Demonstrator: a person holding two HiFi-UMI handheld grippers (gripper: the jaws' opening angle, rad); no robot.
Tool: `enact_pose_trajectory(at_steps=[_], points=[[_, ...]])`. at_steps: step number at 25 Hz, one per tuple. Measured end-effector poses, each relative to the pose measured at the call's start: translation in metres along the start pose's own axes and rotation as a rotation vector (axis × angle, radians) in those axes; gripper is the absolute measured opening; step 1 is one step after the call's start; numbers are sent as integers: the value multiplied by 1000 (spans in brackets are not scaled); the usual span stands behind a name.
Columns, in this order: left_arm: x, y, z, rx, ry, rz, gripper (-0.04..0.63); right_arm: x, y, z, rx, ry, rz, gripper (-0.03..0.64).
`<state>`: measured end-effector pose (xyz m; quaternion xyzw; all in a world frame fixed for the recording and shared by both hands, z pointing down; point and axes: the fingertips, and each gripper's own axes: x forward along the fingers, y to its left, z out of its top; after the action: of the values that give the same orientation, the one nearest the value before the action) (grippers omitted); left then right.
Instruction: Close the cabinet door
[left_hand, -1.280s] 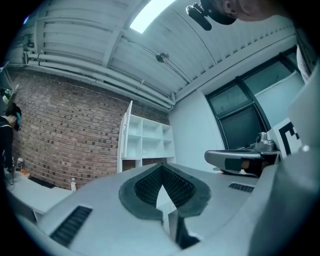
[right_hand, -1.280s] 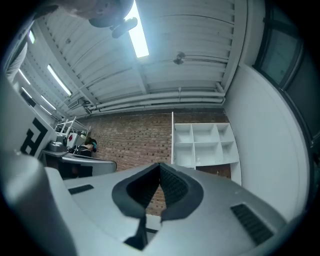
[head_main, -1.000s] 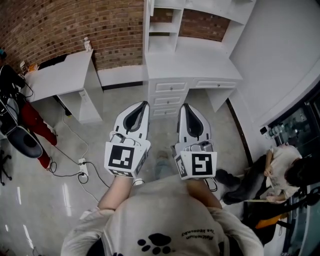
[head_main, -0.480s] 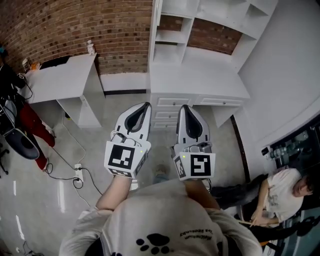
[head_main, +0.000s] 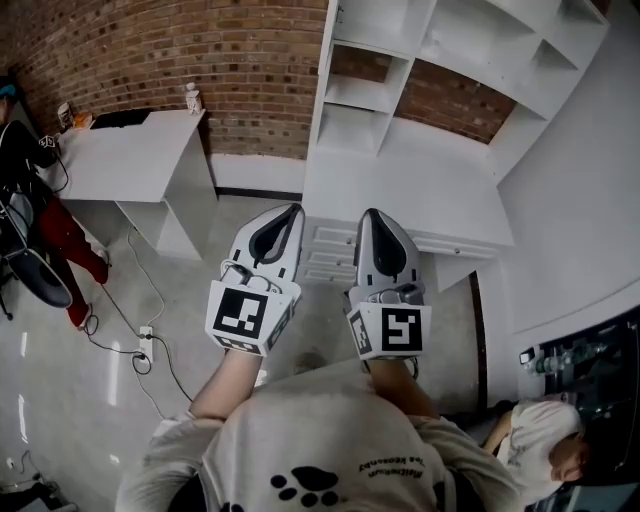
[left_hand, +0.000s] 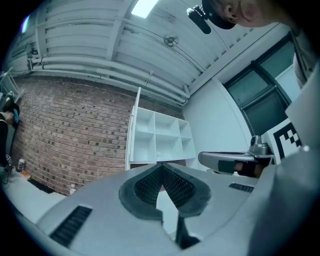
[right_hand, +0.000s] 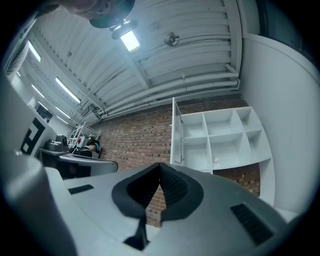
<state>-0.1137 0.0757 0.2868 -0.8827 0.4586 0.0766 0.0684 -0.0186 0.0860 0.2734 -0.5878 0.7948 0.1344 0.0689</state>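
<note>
- White plastic covers both claws, which the person holds out side by side in front of the chest.
- The left gripper (head_main: 288, 212) is shut tight. Its dark pads meet at the tip and it has hold of nothing.
- The right gripper (head_main: 369, 216) is just the same: closed up, with nothing between its pads.
- Past the claws comes bare grey floor, then the drawers (head_main: 326, 256) under a white desk (head_main: 400, 190).
- On the back of the desk stands a set of white shelves (head_main: 362, 98), and behind it all is a red brick wall (head_main: 200, 50).
- The cabinet door (right_hand: 173, 132) hangs on the left side of those shelves. It is open and well apart from both claws.
- The door is a tall, thin board, and its long side runs up and down.
- It sticks straight out from the shelves toward the room, so the claw cameras see only its thin front edge. Its inside face, with the hinges, looks across the shelf boxes.
- The step in hand seems to be getting close to the door, and nothing has touched it yet.
- To do it well, the person should likely go to the door's outer, left face.
- A shut claw could then press near the free edge, far from the hinges, where a push turns it most easily.
- A slow, even push to the right should fold it flat on the shelves without a bang.
</note>
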Motion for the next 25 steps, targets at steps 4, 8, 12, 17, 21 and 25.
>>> enact_pose_trajectory(at_steps=[4,8,12,17,21,25], points=[[30,1,-7,12,-1,46,-5,26,-24,-11,11,-14,56,9],[46,4,-15,28,23,84,-5,45,-37,-22,38,-21,96,9],[51,10,-17,32,42,119,-5,52,-44,-25,59,-28,114,9],[60,12,-16,46,45,122,-5,52,-54,-30,74,-26,102,10],[68,10,-18,40,38,101,-5,49,-58,-34,68,-23,84,9],[80,9,-22,26,24,81,-5,51,-65,-35,51,-27,69,9]])
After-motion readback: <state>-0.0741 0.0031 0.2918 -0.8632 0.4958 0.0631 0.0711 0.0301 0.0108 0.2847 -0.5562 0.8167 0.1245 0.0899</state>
